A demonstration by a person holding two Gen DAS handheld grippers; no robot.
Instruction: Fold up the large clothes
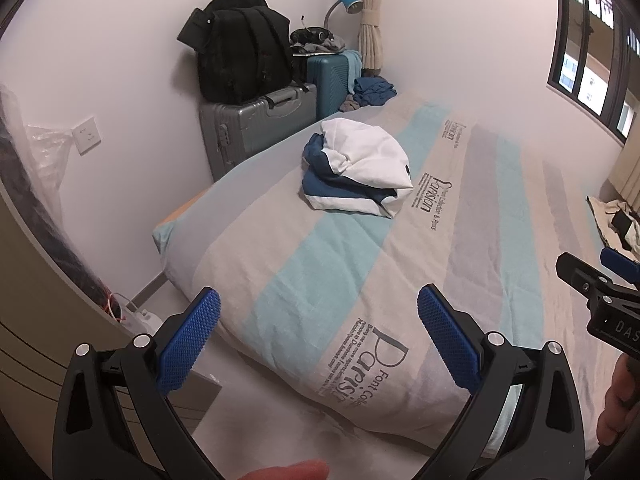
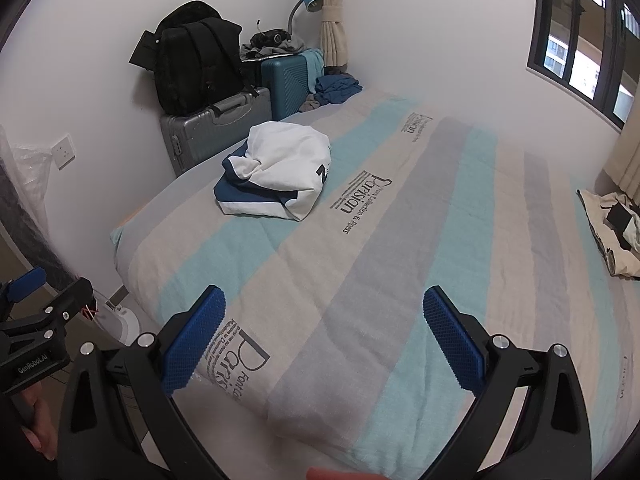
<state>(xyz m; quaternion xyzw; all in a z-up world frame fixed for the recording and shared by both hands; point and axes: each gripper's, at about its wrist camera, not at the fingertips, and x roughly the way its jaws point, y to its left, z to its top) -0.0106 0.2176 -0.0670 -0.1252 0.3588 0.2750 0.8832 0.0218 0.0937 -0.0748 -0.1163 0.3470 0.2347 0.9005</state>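
Note:
A white and navy garment (image 1: 360, 168) (image 2: 280, 174) lies in a loose bundle on the striped bedcover (image 1: 480, 240) (image 2: 420, 260), toward the far left side of the bed. My left gripper (image 1: 318, 308) hangs open over the near corner of the bed, well short of the garment, with nothing between its blue pads. My right gripper (image 2: 324, 308) is open too, above the near edge of the bed and far from the bundle. Each gripper shows at the edge of the other's view.
A grey suitcase (image 1: 256, 124) with a black backpack (image 1: 244, 52) on top and a teal suitcase (image 1: 332, 80) stand against the far wall. Blue clothes (image 1: 374, 90) lie at the bed's far corner. A cream bag (image 2: 612, 232) rests on the right. A window (image 2: 588, 32) fills the right wall.

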